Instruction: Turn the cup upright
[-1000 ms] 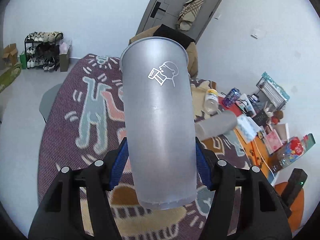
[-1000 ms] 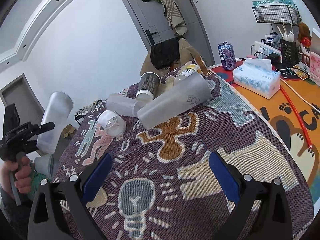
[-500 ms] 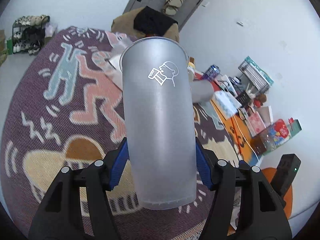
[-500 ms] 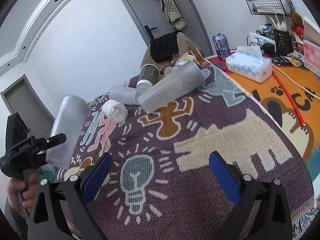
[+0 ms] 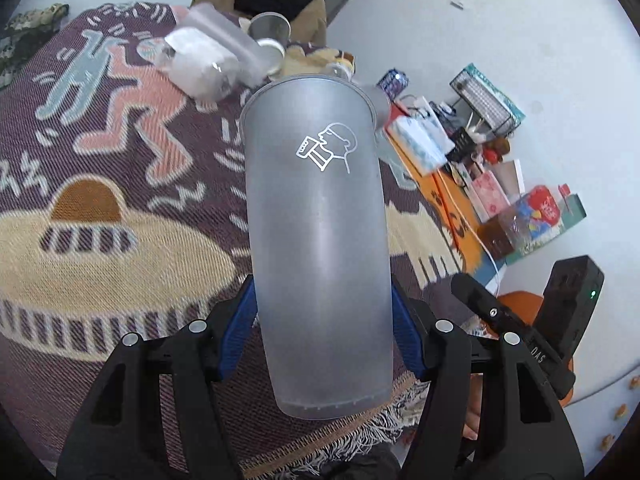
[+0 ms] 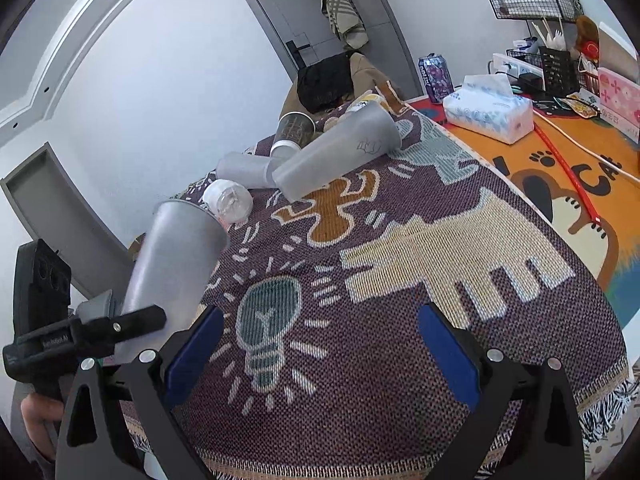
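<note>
The left gripper (image 5: 322,336) clamps the frosted cup (image 5: 318,236) low on its body at frame centre, rim tilted up, likely to stand it on the blanket (image 6: 400,300), while the right gripper (image 6: 316,352) hangs wide open, empty.

The left camera sits on the left claw (image 5: 322,328) and looks along its fingers, very close to the cup (image 5: 318,240), down over the rug (image 5: 120,208) on the desk. The right camera sits on the right claw (image 6: 320,344), low over the same rug (image 6: 400,320). Both see the cup (image 6: 172,268), the lying cups (image 6: 336,152) and the tissue pack (image 6: 488,114).
</note>
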Tool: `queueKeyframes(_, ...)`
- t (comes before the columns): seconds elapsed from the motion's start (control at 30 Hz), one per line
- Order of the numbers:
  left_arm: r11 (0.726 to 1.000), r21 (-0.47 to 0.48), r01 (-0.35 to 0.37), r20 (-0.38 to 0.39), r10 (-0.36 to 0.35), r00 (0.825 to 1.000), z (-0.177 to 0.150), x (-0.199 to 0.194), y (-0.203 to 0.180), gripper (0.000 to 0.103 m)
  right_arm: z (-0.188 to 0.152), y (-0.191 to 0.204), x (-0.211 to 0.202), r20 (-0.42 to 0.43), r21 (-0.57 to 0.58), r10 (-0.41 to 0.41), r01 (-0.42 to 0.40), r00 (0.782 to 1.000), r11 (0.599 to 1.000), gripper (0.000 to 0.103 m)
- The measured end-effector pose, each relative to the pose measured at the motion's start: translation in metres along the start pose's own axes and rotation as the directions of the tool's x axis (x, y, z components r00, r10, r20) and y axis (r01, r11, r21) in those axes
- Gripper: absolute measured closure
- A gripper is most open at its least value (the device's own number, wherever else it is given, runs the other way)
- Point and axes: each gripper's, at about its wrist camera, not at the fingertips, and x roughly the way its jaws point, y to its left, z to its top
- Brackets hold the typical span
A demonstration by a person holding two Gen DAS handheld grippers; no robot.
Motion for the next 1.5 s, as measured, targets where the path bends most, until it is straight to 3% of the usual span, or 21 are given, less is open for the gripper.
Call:
queueKeyframes(0.37,0.998,-0.061,0.014,-0.106,-0.020,0.994,-0.028,0.023,0.006,0.039,-0.005,-0.010,0.003,-0.021,0.030,-0.011,0.012,1.000,0.999,0.008)
queueKeyframes(0.5,0.998,-0.063,0.010,-0.079,-0.015,0.997,-0.024,0.019,0.008,0.022,-0.002,-0.007,0.005,-0.024,0.027,0.000,0.000,1.000,1.000,0.008)
queueKeyframes(0.8,0.998,-0.065,0.004,0.001,-0.003,1.000,-0.011,-0.001,0.017,0.014,0.010,0.001,0.013,-0.050,0.052,0.101,-0.098,0.994,0.994,0.008)
queueKeyframes(0.93,0.999,-0.041,-0.018,0.067,0.021,0.998,-0.007,-0.016,0.019,0.007,0.020,0.004,0.027,-0.090,0.092,0.180,-0.172,0.979,0.981,0.008)
queueKeyframes(1.1,0.998,-0.040,-0.049,0.131,0.054,0.990,-0.002,-0.035,0.027,0.006,0.027,0.011,0.047,-0.161,0.147,0.274,-0.252,0.948,0.957,0.008)
queueKeyframes(1.23,0.996,-0.073,-0.059,0.160,0.070,0.985,0.001,-0.047,0.042,0.006,0.028,0.021,0.069,-0.221,0.192,0.311,-0.272,0.924,0.943,0.008)
queueKeyframes(1.37,0.993,-0.099,-0.069,0.174,0.086,0.981,0.000,-0.054,0.055,0.006,0.024,0.035,0.090,-0.282,0.238,0.372,-0.312,0.884,0.920,0.008)
queueKeyframes(1.5,0.991,-0.121,-0.063,0.189,0.086,0.978,-0.002,-0.059,0.064,0.006,0.019,0.047,0.108,-0.343,0.249,0.364,-0.289,0.866,0.924,0.008)
